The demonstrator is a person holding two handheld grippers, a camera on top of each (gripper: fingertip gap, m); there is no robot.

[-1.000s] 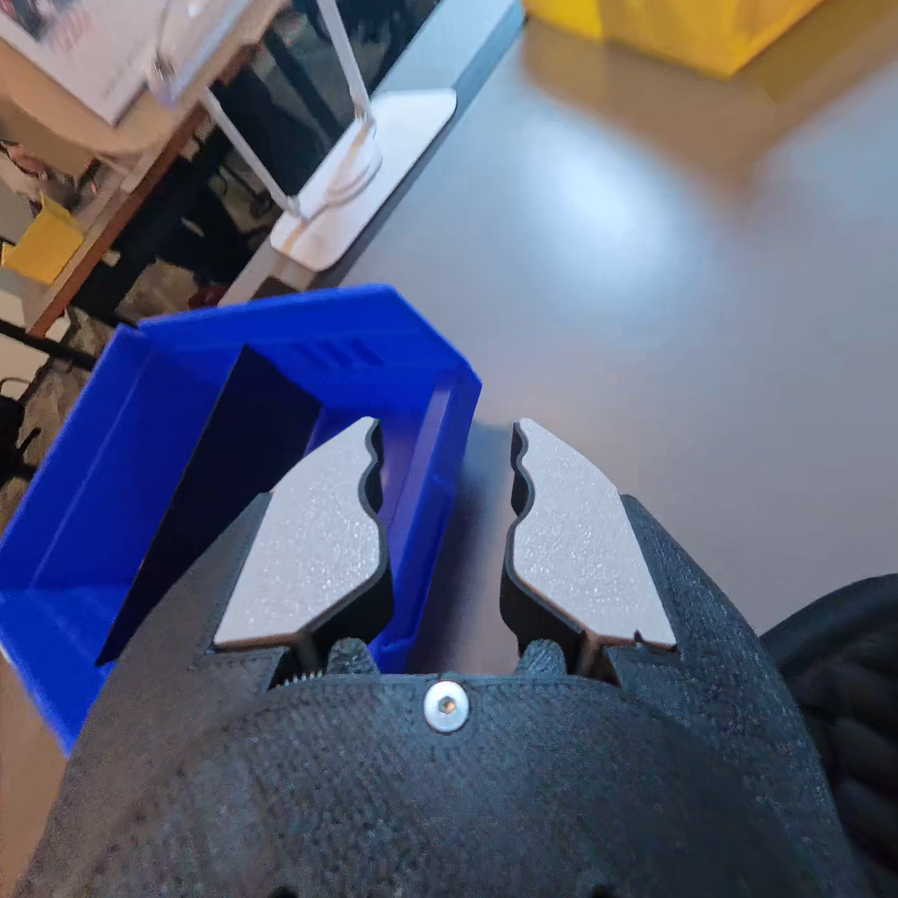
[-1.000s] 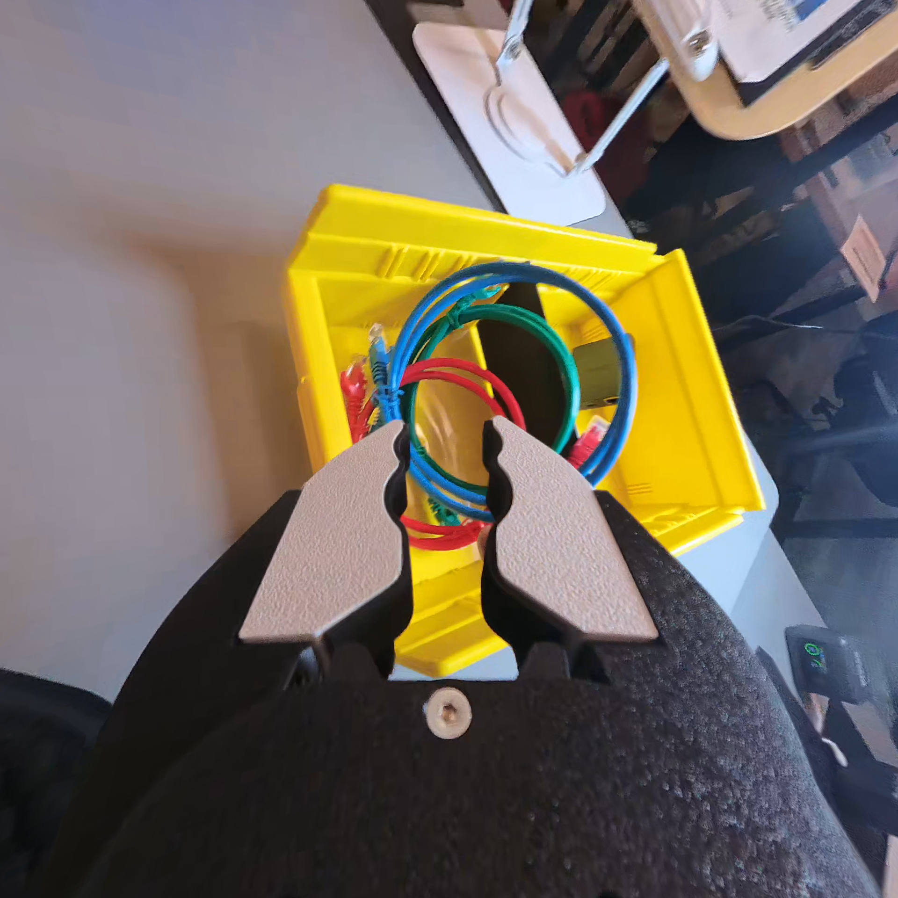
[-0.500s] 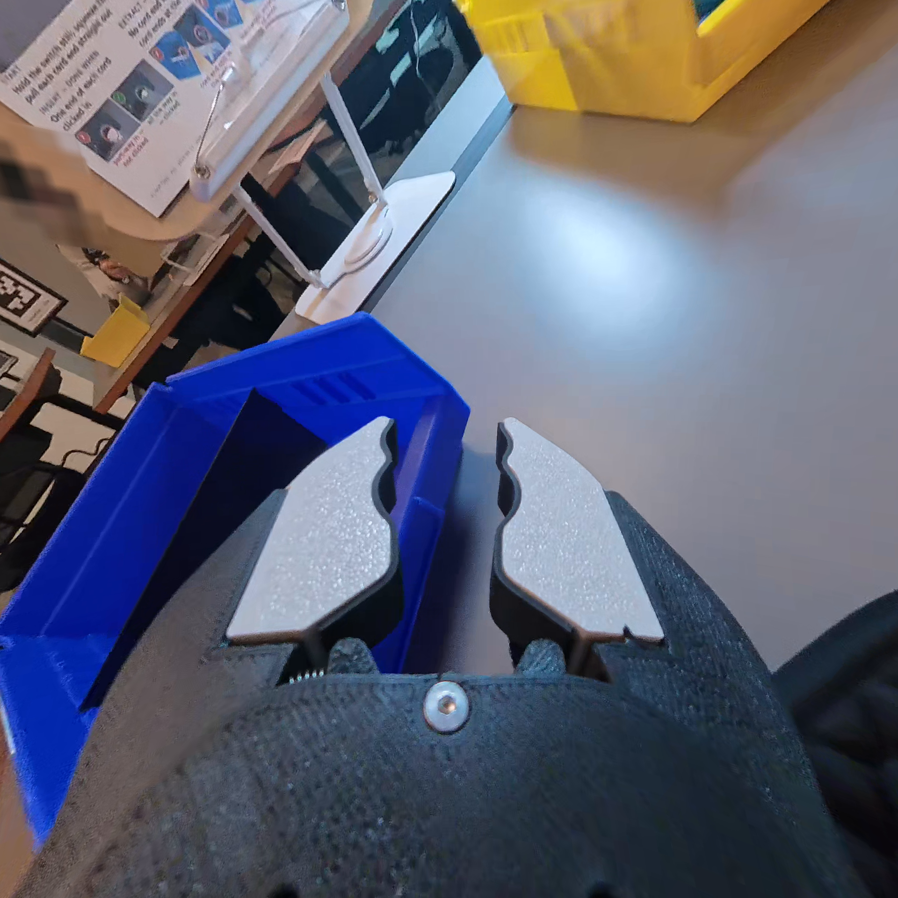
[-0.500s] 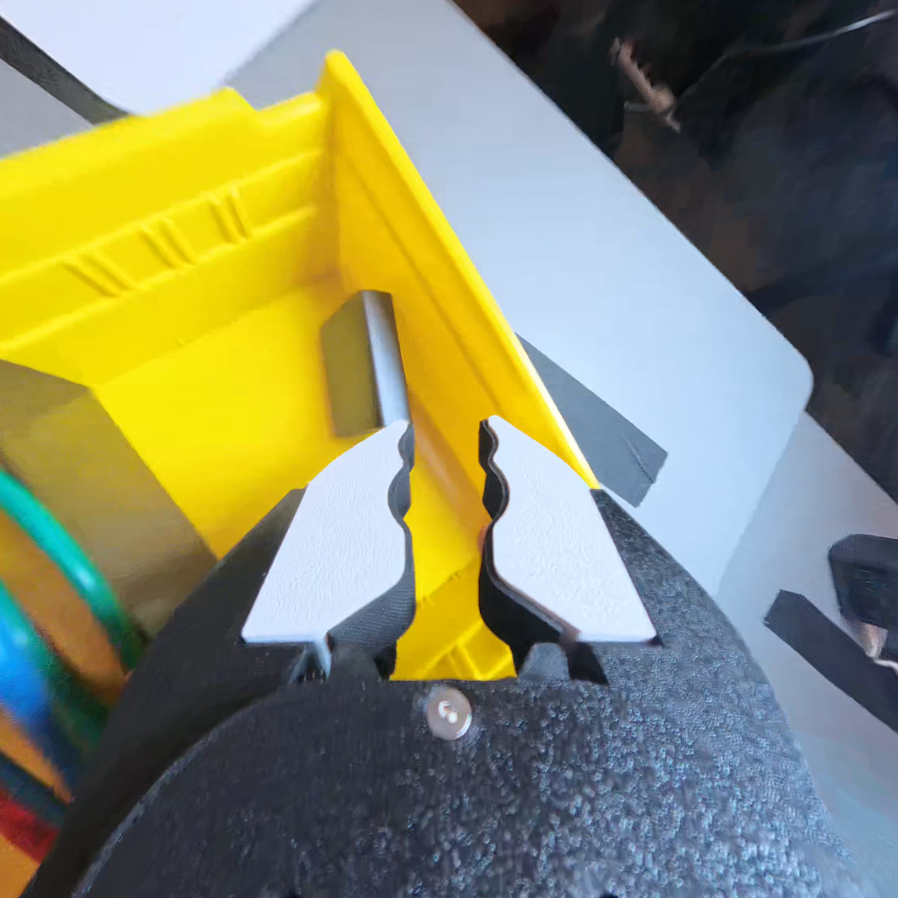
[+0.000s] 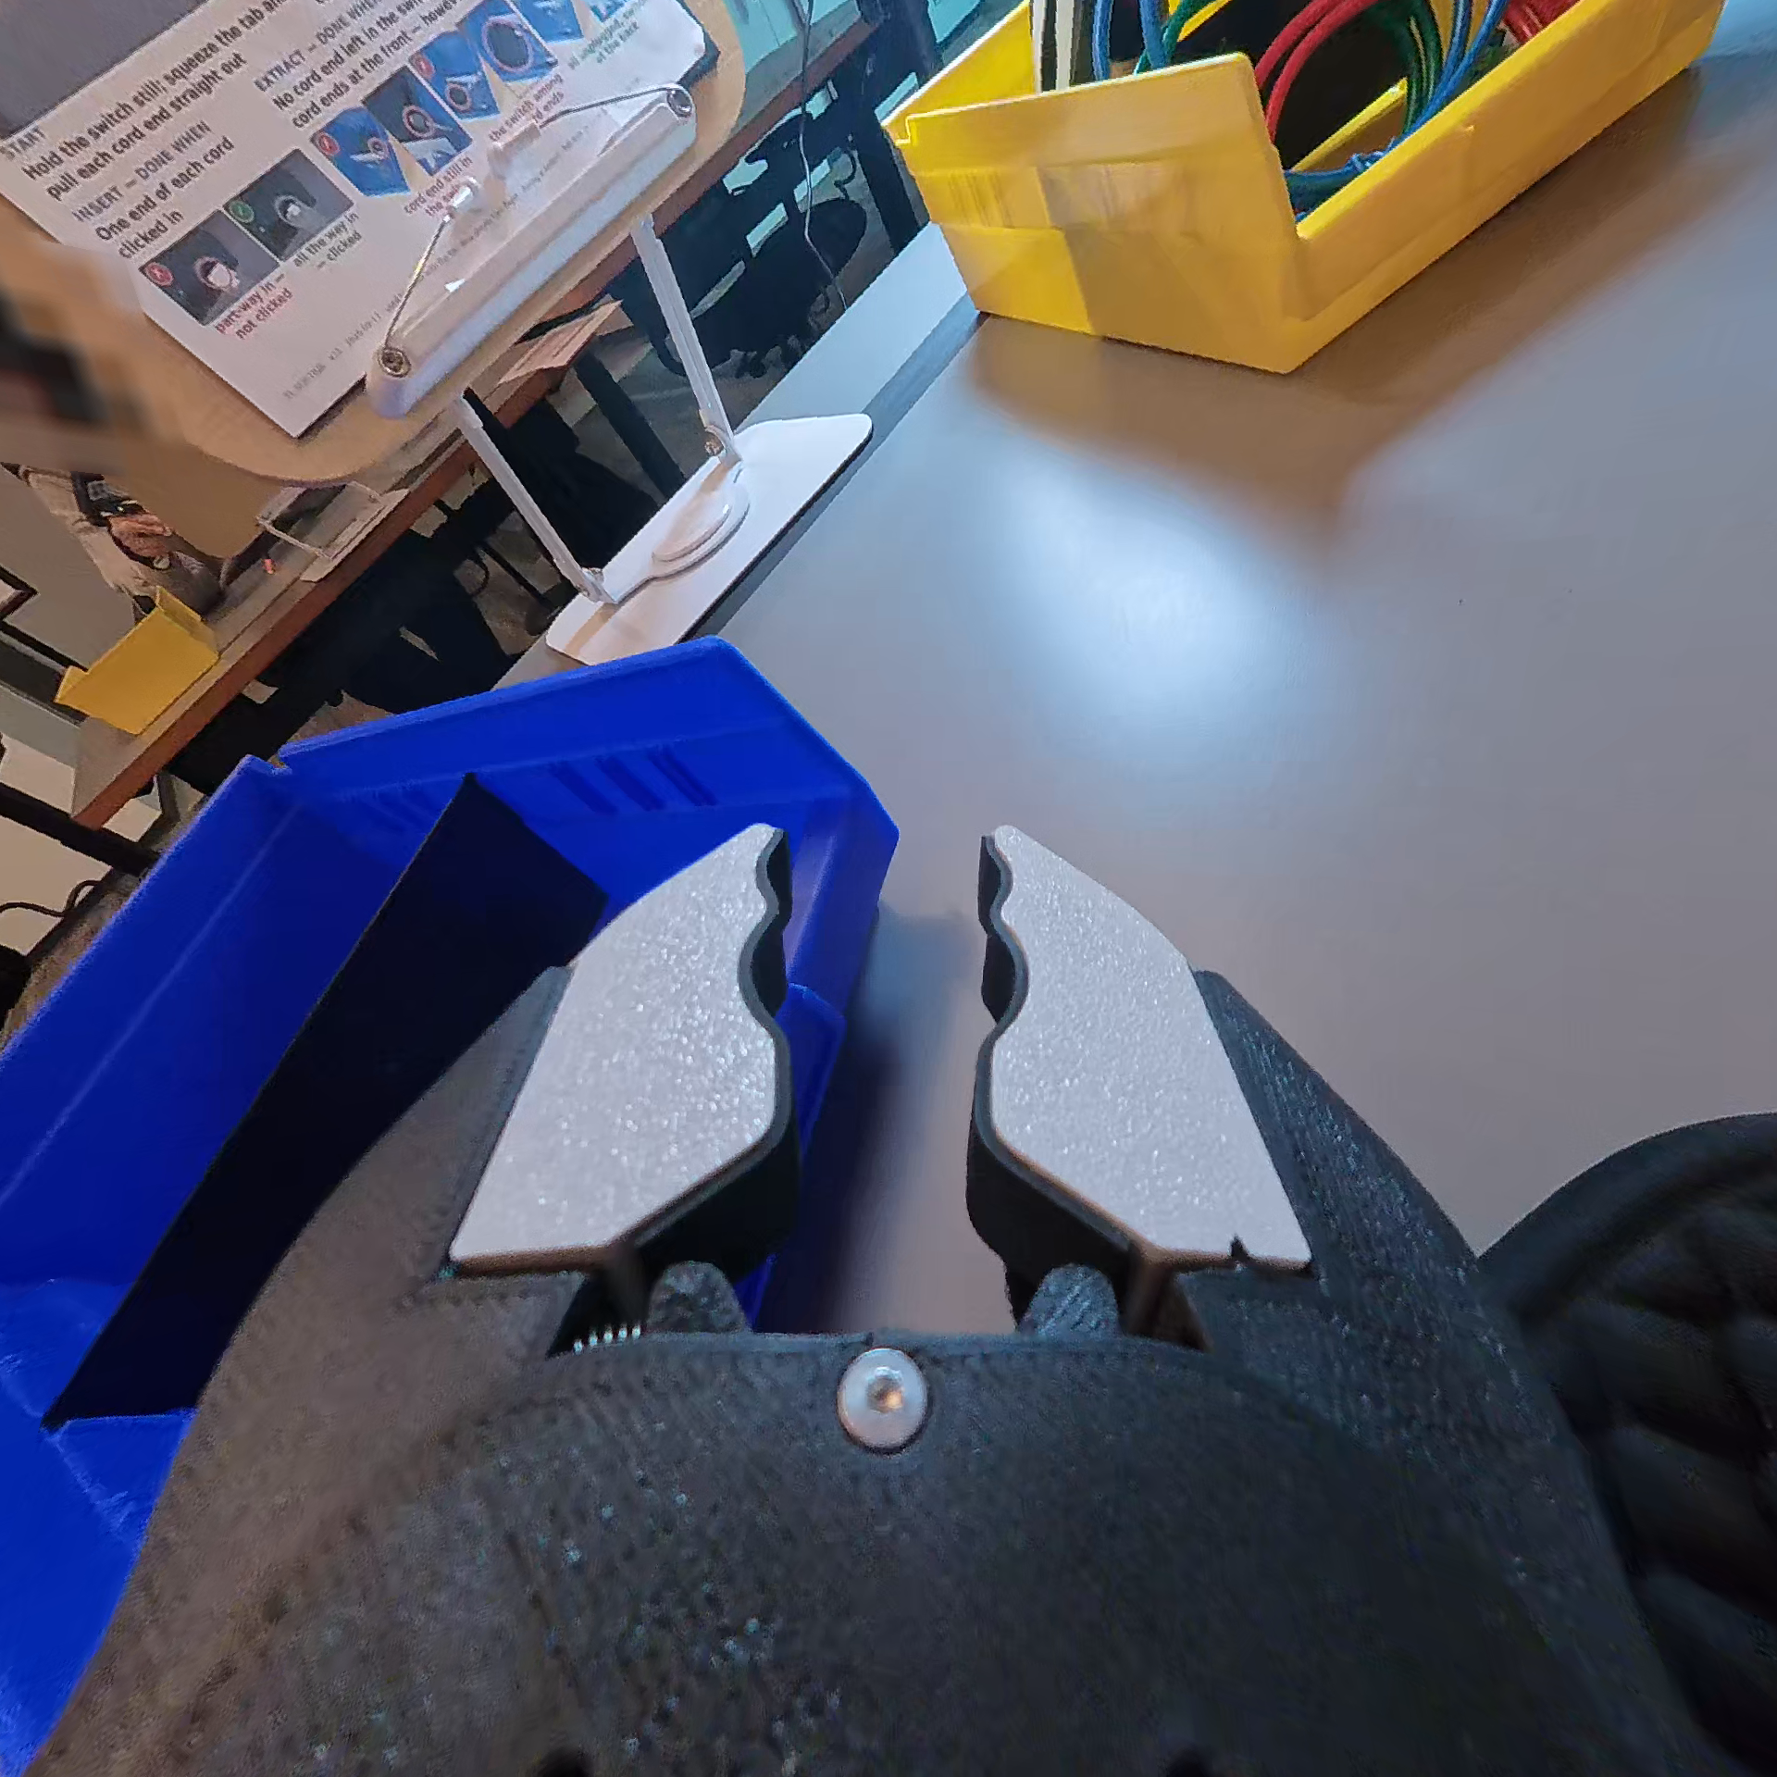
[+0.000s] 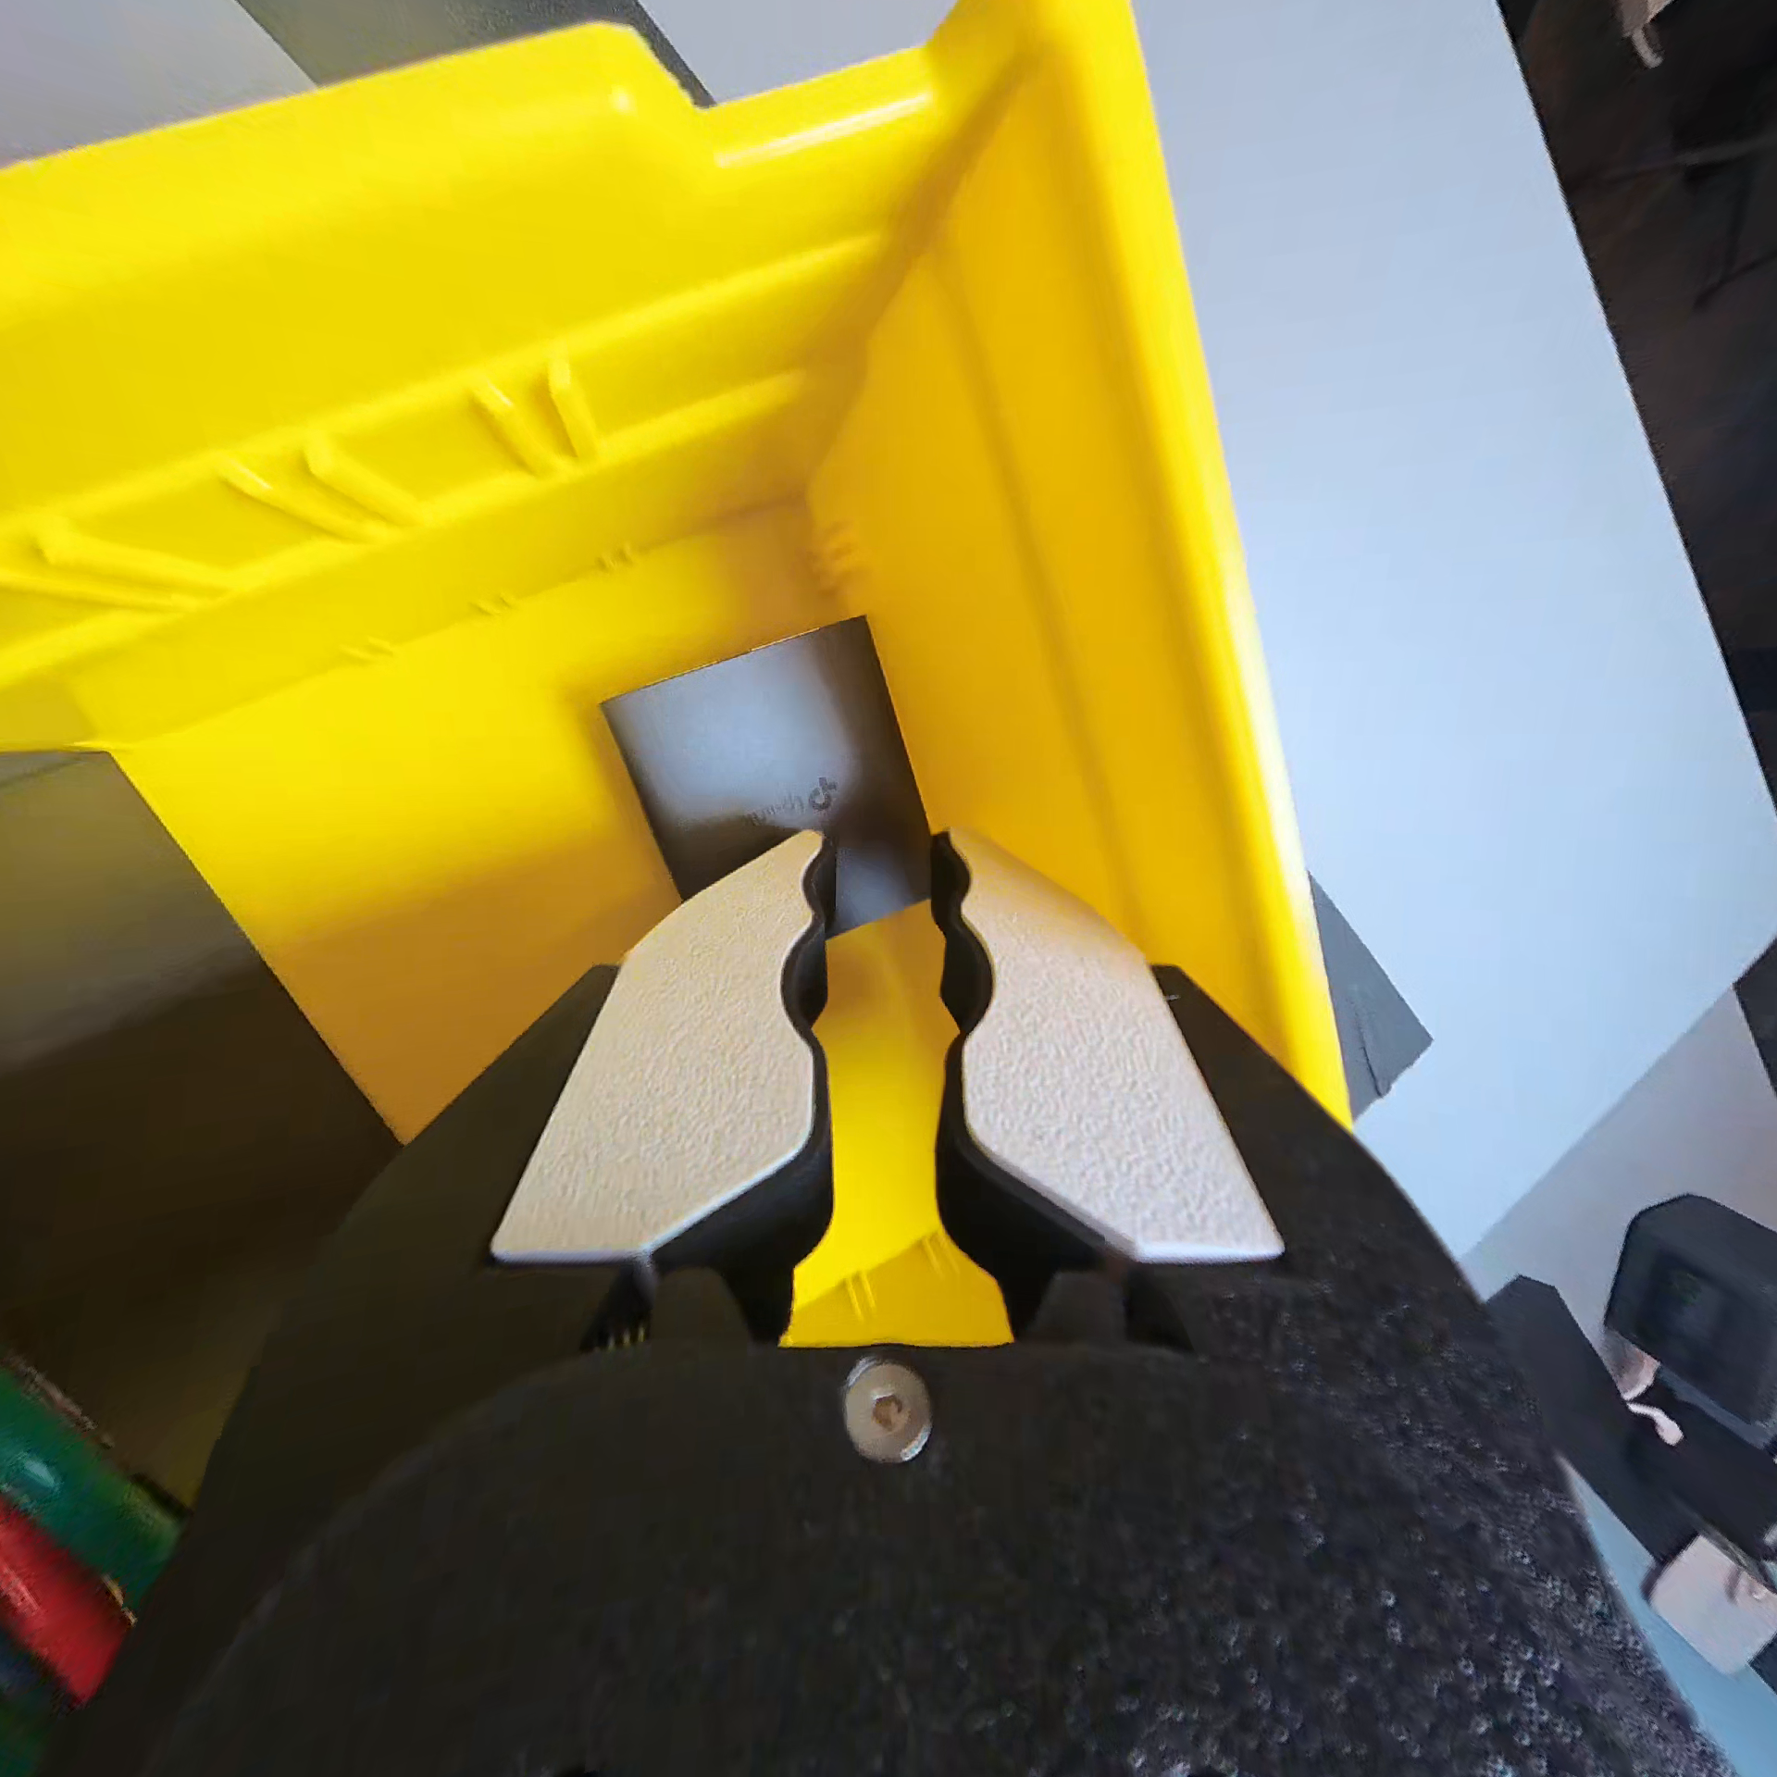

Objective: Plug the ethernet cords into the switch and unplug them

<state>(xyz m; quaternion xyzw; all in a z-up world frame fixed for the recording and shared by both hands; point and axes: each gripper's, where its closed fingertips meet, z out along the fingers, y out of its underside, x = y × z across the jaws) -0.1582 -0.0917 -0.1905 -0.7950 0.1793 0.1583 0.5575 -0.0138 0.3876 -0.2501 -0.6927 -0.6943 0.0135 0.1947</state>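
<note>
bare table (image 5: 1250, 673) lies open between blue bin (image 5: 673, 731) and cord-filled yellow bin (image 5: 1154, 240).

The switch (image 6: 760, 760) lies in a corner of the bin (image 6: 404, 288) holding the cords (image 5: 1346, 87).

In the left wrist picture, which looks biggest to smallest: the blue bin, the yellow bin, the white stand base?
1. Blue bin, though it is nearest the camera.
2. Yellow bin.
3. White stand base.
</note>
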